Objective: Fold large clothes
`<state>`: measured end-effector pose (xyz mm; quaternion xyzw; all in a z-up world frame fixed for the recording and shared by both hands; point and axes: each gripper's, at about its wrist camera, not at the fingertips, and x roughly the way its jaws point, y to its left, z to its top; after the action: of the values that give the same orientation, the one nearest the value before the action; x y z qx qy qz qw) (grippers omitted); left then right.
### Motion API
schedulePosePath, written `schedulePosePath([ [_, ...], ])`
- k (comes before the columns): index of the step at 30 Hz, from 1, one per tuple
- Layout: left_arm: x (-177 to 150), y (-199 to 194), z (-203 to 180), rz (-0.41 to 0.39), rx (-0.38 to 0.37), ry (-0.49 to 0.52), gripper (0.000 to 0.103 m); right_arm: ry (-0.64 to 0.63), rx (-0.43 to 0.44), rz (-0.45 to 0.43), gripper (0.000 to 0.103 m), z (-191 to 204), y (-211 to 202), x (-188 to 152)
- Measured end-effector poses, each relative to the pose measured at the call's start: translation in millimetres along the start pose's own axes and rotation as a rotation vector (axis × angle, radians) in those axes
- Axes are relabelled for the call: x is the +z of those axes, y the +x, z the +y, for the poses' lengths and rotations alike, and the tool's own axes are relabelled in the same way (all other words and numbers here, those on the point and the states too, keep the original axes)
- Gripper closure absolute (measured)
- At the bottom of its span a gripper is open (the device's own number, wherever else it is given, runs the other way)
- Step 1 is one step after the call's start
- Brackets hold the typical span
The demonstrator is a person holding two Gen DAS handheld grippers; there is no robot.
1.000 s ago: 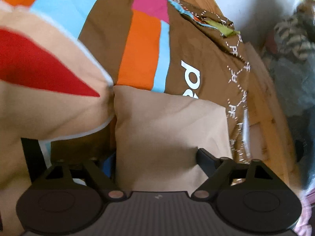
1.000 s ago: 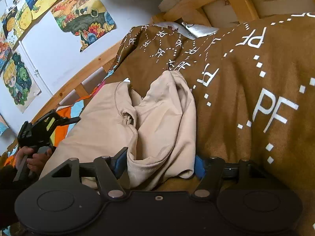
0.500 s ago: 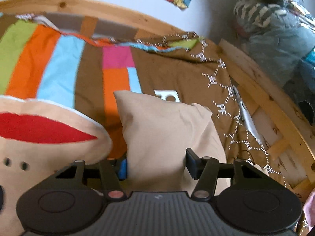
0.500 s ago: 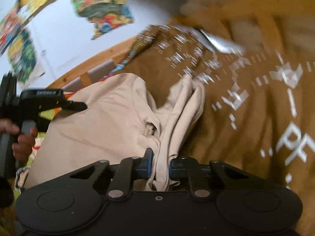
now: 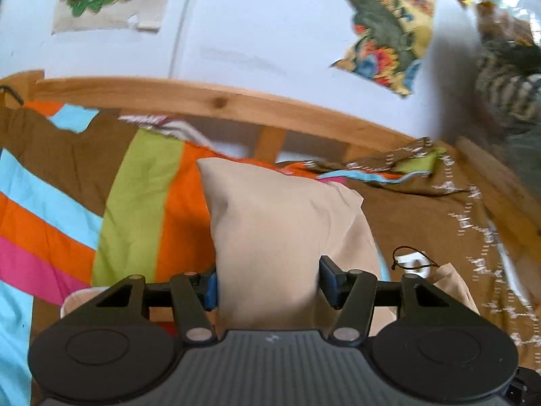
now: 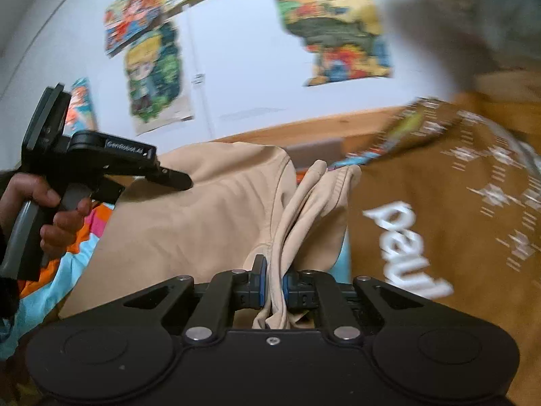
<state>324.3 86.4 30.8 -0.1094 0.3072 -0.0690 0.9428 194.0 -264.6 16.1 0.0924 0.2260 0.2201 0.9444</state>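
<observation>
Garment (image 6: 203, 223) beige: right tool (image 6: 273, 282) pinches bunched edge; left tool (image 5: 267, 286) clamps wide fold.

Both grippers are matte black: my left gripper (image 5: 267, 286) and right gripper (image 6: 273, 279) each show two round housings, angled linkage arms with silver pivot screws, and blue pads on the fingertips (image 6: 260, 280). I note white "GenRobot.AI" lettering on the left unit's side, a grey handle, and a dark sleeve at the wrist.
</observation>
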Motion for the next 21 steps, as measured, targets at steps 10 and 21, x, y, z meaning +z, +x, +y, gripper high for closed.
schedulePosePath([
  [10, -35, 56, 38, 0.028, 0.066, -0.098, 0.029, -0.052, -0.030, 0.145, 0.075, 2, 82, -27],
  [21, -32, 37, 25, 0.063, 0.171, -0.121, 0.015, 0.020, -0.055, 0.156, 0.047, -20, 72, -34],
])
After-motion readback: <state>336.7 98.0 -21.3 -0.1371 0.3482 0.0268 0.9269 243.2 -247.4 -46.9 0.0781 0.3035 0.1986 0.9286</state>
